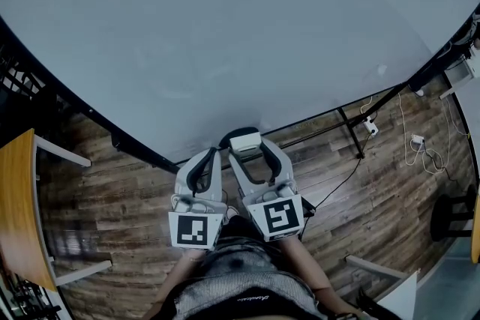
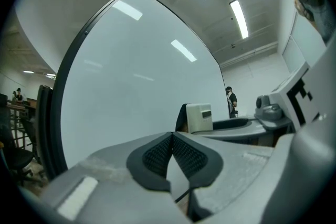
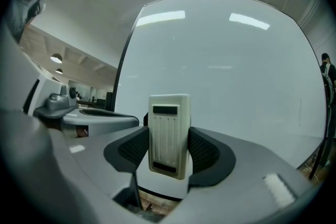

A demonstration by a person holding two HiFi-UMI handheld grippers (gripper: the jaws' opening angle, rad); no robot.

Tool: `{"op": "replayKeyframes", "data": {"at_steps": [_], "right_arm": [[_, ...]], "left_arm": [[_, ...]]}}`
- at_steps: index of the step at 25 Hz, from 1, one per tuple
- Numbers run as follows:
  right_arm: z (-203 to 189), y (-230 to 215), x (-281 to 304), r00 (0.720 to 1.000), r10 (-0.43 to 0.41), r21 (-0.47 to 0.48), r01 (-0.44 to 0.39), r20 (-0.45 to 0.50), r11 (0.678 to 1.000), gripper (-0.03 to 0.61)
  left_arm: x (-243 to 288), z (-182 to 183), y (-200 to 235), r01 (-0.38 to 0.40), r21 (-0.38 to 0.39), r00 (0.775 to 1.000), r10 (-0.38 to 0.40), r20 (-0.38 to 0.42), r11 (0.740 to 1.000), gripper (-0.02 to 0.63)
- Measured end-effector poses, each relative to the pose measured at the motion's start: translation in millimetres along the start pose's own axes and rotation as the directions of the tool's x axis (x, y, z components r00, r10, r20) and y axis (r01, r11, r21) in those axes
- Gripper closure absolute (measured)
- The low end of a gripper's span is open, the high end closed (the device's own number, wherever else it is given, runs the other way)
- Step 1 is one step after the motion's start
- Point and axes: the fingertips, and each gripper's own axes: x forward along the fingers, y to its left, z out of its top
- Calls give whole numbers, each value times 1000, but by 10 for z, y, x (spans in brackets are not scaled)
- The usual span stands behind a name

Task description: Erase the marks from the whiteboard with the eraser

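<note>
A big whiteboard (image 1: pixel 225 19) on a black frame fills the upper head view; its surface looks clean apart from faint smudges. My right gripper (image 1: pixel 246 149) is shut on a white eraser (image 3: pixel 169 134), which stands upright between its black pads just below the board's lower edge. The eraser (image 1: pixel 244 141) shows in the head view at the jaw tips. My left gripper (image 1: pixel 205 170) is beside it on the left, shut with nothing between its pads (image 2: pixel 157 155). In the left gripper view the eraser (image 2: pixel 199 118) appears to the right, with the whiteboard (image 2: pixel 136 81) behind.
Wooden floor (image 1: pixel 127 191) lies under the board. A wooden table (image 1: pixel 19 213) stands at the left. Black stand legs (image 1: pixel 349 127) and white cables with plugs (image 1: pixel 416 142) lie on the floor to the right. A person (image 2: pixel 231 101) stands far off.
</note>
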Motion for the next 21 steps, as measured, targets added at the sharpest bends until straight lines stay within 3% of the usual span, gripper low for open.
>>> {"op": "replayKeyframes", "data": {"at_steps": [21], "right_arm": [[8,-27,-28,1000,17,-20,-18,-8,1000,341]], "left_arm": [[54,-12,-123,18,-5,1000,-18,-7,1000,615]]}}
